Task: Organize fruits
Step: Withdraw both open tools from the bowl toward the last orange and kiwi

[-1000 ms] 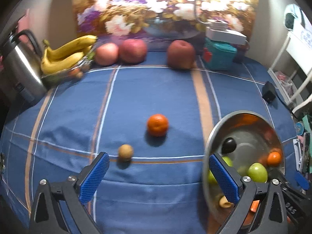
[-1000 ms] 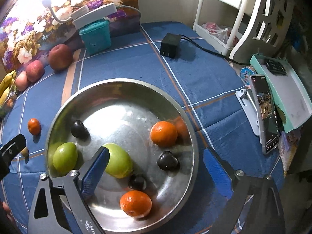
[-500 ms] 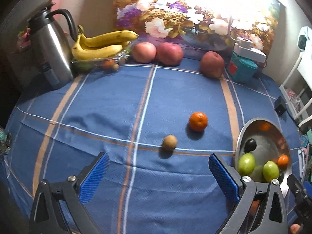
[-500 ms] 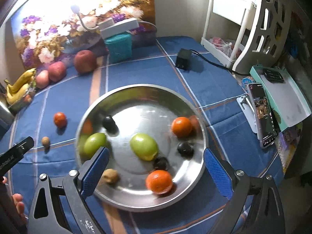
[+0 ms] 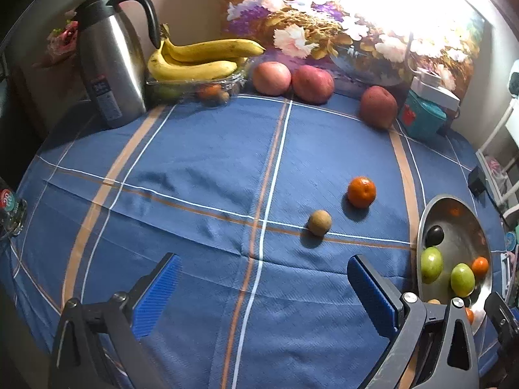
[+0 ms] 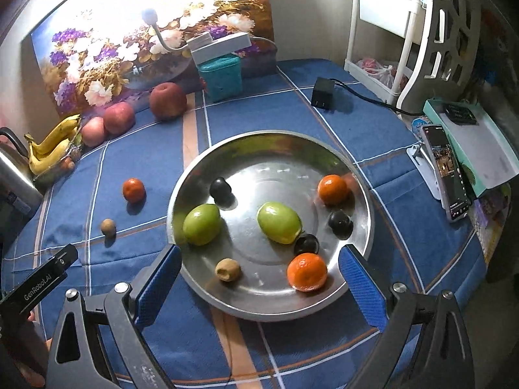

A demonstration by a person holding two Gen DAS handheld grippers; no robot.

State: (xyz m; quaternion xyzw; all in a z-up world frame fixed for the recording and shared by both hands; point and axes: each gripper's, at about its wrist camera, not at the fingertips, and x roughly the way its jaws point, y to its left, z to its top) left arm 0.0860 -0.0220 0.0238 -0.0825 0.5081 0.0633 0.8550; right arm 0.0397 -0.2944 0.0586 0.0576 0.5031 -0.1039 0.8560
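A steel bowl [image 6: 356, 175] [image 5: 454, 204] holds two green fruits [image 6: 201, 224] [image 6: 279, 222], two tangerines [image 6: 307, 272], a kiwi [image 6: 228, 269] and several dark plums [image 6: 220, 188]. On the blue cloth a tangerine [image 5: 361, 192] [image 6: 133, 190] and a kiwi [image 5: 319, 222] [image 6: 108, 226] lie loose. My left gripper [image 5: 264, 288] is open and empty, near and left of the loose kiwi. My right gripper [image 6: 259, 282] is open and empty, its fingers straddling the bowl's near rim.
Three red apples [image 5: 271, 78] [image 5: 313, 83] [image 5: 378, 107], bananas [image 5: 201, 60] on a clear dish and a steel thermos [image 5: 110, 61] line the back. A teal box [image 6: 220, 76], black adapter [image 6: 322, 92], phone [image 6: 446, 171] and white rack [image 6: 389, 32] stand right.
Both grippers have pulled back and up, so more of the table shows. A kiwi now lies in the bowl that was not seen there a second ago. Both stay open.
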